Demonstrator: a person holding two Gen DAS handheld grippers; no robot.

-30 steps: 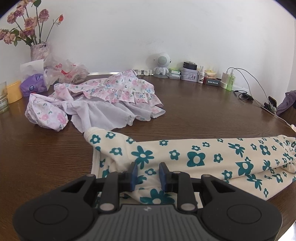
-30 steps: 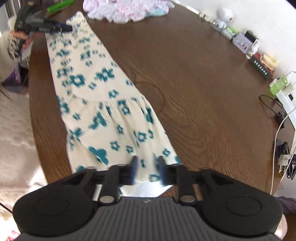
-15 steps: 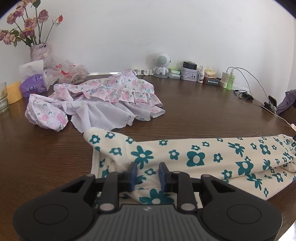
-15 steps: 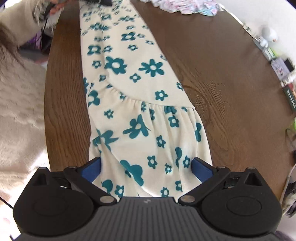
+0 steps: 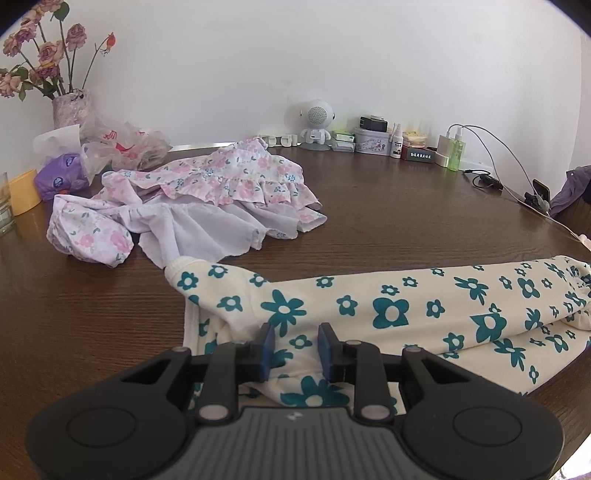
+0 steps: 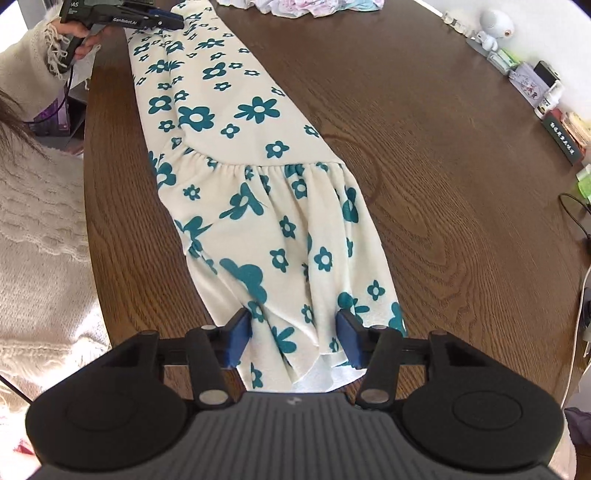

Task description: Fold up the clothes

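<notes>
A cream dress point(image 5: 388, 310) printed with teal flowers lies stretched in a long folded strip across the brown table point(image 5: 406, 221). My left gripper point(image 5: 295, 350) is shut on the bunched cloth at its narrow top end; in the right wrist view that gripper point(image 6: 173, 24) sits at the far end of the dress point(image 6: 258, 192). My right gripper point(image 6: 293, 336) points steeply down over the gathered hem. Its jaws are closing with the hem between them, and the pads stand apart from the cloth.
A pink floral garment point(image 5: 207, 192) lies crumpled behind the dress. A flower vase point(image 5: 70, 107), plastic bags, a white robot speaker point(image 5: 314, 122), small bottles and cables point(image 5: 491, 177) line the wall. A person's cream knit sleeve point(image 6: 37, 240) borders the table edge.
The right gripper let go of the hem, spread wide, then sank a little and narrowed again over it. The left gripper has kept still with its hold on the top end.
</notes>
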